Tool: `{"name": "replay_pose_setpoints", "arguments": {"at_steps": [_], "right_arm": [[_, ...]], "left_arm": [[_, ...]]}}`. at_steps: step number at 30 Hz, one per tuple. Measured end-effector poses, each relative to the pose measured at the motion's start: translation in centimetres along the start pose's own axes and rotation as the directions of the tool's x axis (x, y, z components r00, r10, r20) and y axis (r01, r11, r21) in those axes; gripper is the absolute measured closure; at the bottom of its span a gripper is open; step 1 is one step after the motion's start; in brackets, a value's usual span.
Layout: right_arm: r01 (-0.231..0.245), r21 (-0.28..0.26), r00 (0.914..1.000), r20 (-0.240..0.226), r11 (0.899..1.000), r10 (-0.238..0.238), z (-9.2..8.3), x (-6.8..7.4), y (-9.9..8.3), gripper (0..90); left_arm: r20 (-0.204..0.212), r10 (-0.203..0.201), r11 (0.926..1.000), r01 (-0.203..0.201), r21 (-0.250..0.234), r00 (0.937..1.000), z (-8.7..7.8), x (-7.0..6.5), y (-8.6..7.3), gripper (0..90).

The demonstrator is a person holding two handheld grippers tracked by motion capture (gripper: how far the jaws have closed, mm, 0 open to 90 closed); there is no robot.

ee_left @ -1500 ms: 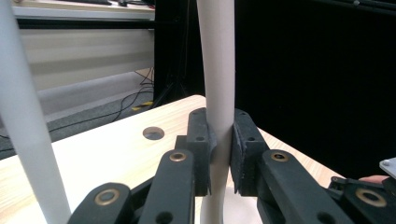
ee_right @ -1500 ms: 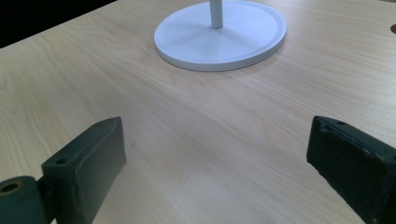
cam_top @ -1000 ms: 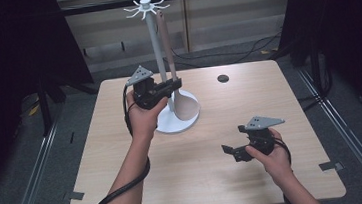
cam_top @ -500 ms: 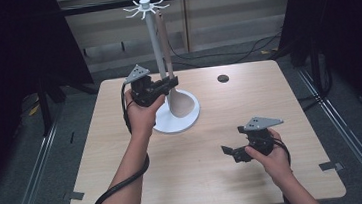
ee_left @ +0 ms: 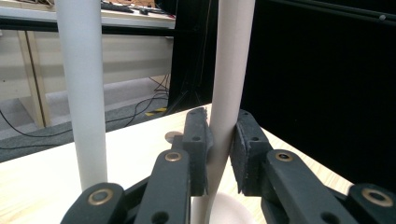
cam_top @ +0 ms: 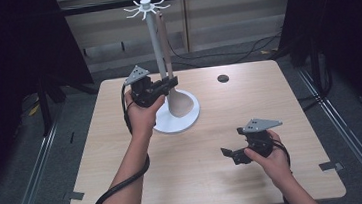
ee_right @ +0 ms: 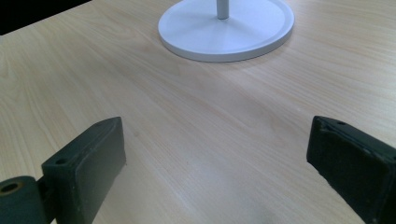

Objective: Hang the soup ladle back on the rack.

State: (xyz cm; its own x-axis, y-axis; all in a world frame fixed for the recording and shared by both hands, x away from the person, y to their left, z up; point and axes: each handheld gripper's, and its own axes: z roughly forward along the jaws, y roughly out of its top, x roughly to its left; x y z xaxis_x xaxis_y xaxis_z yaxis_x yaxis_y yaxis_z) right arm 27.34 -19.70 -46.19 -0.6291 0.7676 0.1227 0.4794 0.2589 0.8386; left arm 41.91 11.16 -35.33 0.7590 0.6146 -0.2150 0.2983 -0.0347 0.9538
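Spoon handle [ee_left: 223, 93] sits clamped between the pads of my left gripper [cam_top: 167, 85]; in the left gripper view the two black jaws press on either side of the pale wooden shaft with no gap showing. From the high view the wooden spoon [cam_top: 169, 68] hangs nearly upright beside the white pole [cam_top: 155, 44] of the stand, its upper end up by the hooks of the crown [cam_top: 145, 6] and its bowl [cam_top: 181, 103] low over the round white base [cam_top: 188, 124]. I cannot tell whether the top is caught on a hook or only close to one, nor whether the bowl touches the base. The pole stands just left of the handle in the left gripper view, apart from it. My right gripper [cam_top: 234, 154] hovers low over bare table [cam_top: 279, 97], well apart from the stand, jaws spread wide and holding nothing; its own view looks across the wood towards the base [ee_right: 226, 28]. My reading: the step in hand is the transfer between hook and grip, either hanging the spoon or lifting it off. Next move calls for a small vertical shift along the pole's line, keeping the shaft from swinging into the pole, and confirming the hook engagement before any change of grip. Right side stays idle, available to steady the base.
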Motion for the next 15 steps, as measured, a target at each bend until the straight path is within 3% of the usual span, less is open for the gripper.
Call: {"name": "replay_pose_setpoints", "arguments": {"at_steps": [9, 15], "right_arm": [[-0.003, 0.000, 1.0000, 0.006, 1.000, 0.003, -0.22, -0.20, -0.08, 4.2], [0.000, 0.004, 1.0000, 0.001, 1.000, 0.000, -0.12, -0.08, -0.11, 4.2]], "left_arm": [[-0.014, -0.006, 1.0000, 0.006, 0.000, 0.9999, 0.34, 0.15, 0.01, 75.5], [-0.027, 0.015, 0.9999, -0.015, 0.002, 0.9995, 0.25, 0.29, 0.13, 65.6]]}}
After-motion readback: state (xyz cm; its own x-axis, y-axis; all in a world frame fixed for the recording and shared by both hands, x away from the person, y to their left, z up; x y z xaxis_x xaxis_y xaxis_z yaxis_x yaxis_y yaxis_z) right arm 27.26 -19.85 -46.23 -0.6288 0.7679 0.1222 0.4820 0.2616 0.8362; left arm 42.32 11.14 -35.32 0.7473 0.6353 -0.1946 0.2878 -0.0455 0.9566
